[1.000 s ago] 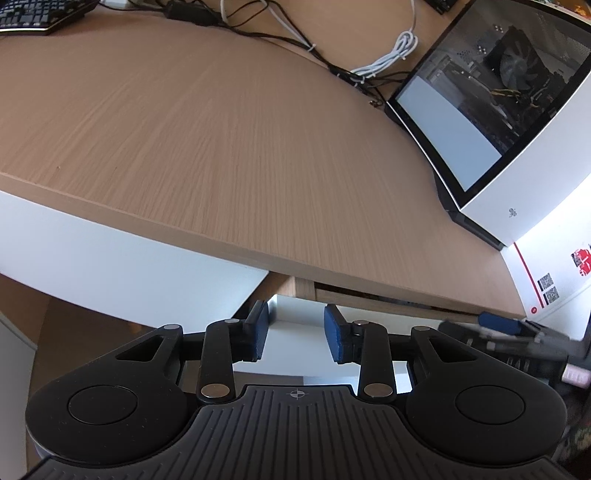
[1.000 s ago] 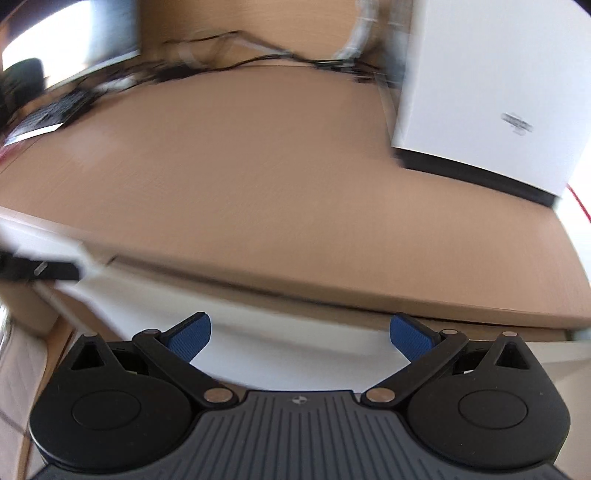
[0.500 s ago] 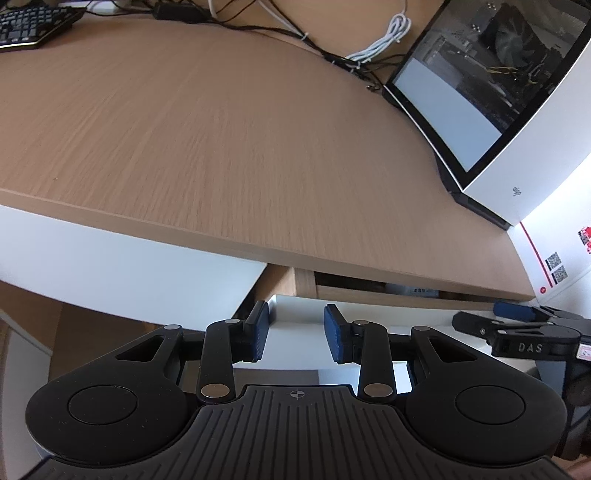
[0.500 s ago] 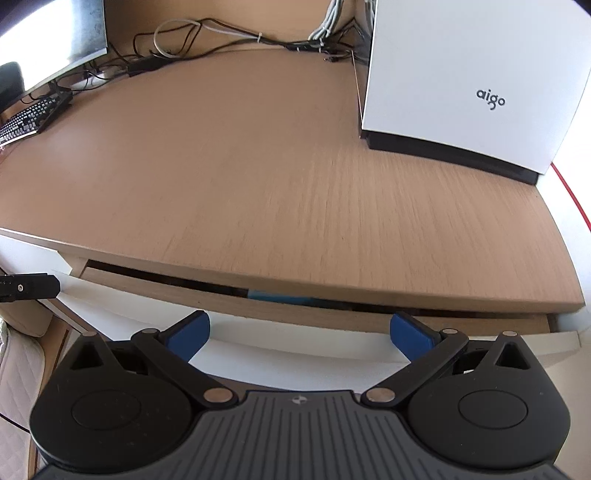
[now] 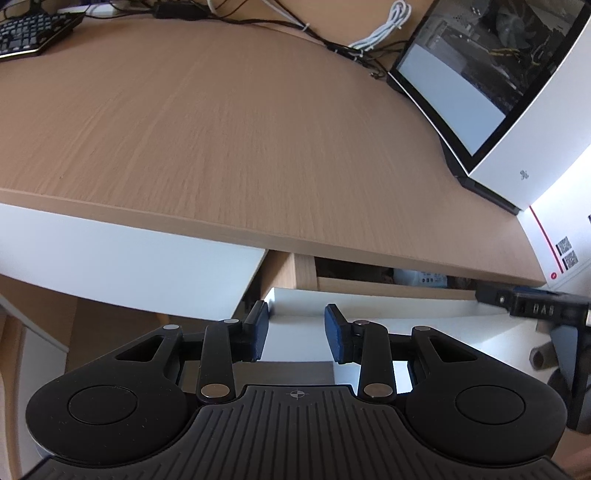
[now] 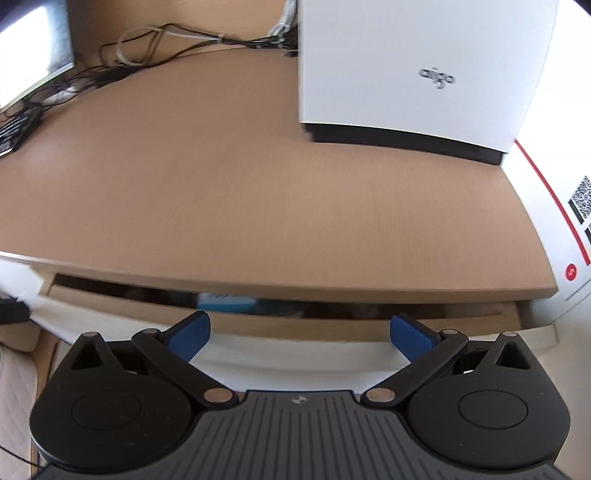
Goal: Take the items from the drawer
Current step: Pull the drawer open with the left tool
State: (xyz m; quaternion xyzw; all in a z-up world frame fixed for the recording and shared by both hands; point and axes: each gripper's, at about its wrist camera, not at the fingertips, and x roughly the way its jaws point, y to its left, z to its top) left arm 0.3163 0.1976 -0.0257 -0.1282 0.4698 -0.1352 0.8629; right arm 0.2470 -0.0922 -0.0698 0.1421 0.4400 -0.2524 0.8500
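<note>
Since only a crack has been opened so far, nothing can be taken out yet; the rundown:

drawer: the white drawer front (image 5: 369, 306) is pulled out just a bit from under the wooden desktop (image 5: 221, 140); the gap is probably too slim for reaching in
items: a blue-and-white packet (image 6: 225, 301) is glimpsed in the dark slot, blurred; what else is in there can't be told
left gripper (image 5: 295, 328): set at the drawer's left corner, jaws about half apart, nothing pinched; the front edge seems to be lined up between the pads, likely so it can be tugged
right gripper (image 6: 299, 332): spread wide and empty over the middle of the front, probably kept ready for grabbing
surroundings: a white PC case (image 6: 406, 66) and cables (image 5: 384, 26) are parked at the desk's back, well apart from the drawer
</note>
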